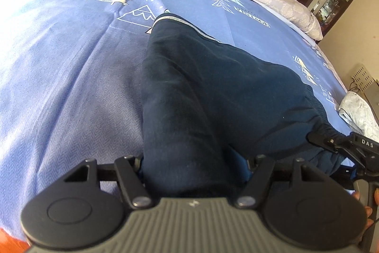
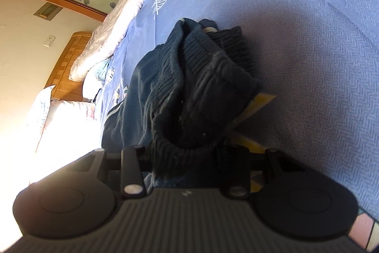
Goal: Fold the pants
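Now dark navy pants [image 1: 201, 91] w/ ribbed waistband [image 2: 196, 77] sprawled mid-frame on blue printed bed sheet [image 1: 71, 63], left gripper [image 1: 194, 165] jaws clamped on pant fabric at bottom centre, right gripper [image 2: 189, 158] jaws pinching waistband, lower centre.

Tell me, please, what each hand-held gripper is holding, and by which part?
Both hold the dark pants. The left hand-held gripper grips a leg end; the right hand-held gripper grips the ribbed elastic waistband.
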Motion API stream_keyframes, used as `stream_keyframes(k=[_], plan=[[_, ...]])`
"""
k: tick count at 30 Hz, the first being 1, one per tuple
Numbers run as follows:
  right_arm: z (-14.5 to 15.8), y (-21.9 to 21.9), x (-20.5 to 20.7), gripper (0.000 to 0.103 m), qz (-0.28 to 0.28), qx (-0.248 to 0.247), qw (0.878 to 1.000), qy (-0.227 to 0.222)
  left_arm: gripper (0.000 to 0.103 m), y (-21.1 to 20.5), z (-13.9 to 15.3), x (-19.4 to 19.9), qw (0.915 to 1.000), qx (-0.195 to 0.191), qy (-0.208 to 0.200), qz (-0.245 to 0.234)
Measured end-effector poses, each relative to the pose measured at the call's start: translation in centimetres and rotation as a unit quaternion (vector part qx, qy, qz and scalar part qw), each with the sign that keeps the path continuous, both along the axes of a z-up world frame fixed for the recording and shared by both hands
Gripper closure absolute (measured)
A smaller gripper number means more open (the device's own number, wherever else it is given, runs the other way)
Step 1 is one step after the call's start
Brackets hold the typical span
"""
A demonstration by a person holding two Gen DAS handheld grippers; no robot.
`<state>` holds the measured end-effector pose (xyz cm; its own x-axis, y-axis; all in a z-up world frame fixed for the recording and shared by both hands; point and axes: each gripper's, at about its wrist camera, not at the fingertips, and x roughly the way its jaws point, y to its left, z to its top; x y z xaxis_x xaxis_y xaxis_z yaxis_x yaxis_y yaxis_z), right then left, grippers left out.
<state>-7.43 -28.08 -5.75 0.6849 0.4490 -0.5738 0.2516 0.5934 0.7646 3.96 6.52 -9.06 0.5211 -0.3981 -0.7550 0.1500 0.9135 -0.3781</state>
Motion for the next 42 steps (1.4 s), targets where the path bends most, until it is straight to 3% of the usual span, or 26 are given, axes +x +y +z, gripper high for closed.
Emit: stream_keyframes(k=[18, 31, 39, 42], plan=[[0.7, 1.7, -0.7, 0.056, -0.025, -0.017, 1.000, 0.006, 0.037, 1.2, 0.1, 0.3, 0.9996, -0.023, 0.010, -0.013], [0.1, 0.5, -0.6, 0.054, -0.021, 0.021, 1.000, -0.001, 0.037, 1.1, 0.2, 0.2, 0.9995, -0.025, 0.014, -0.011], [-0.4, -1.4, -0.2, 0.053, -0.033, 0.079, 0.996, 0.016, 0.029, 2.0, 0.6, 2.5, 0.9962, -0.063, 0.060, 0.003], [-0.7, -2.1, 0.6, 0.053, -0.038, 0.102, 0.994, 0.029, 0.028, 1.7, 0.8, 3.9, 0.9971, -0.046, 0.060, -0.007]])
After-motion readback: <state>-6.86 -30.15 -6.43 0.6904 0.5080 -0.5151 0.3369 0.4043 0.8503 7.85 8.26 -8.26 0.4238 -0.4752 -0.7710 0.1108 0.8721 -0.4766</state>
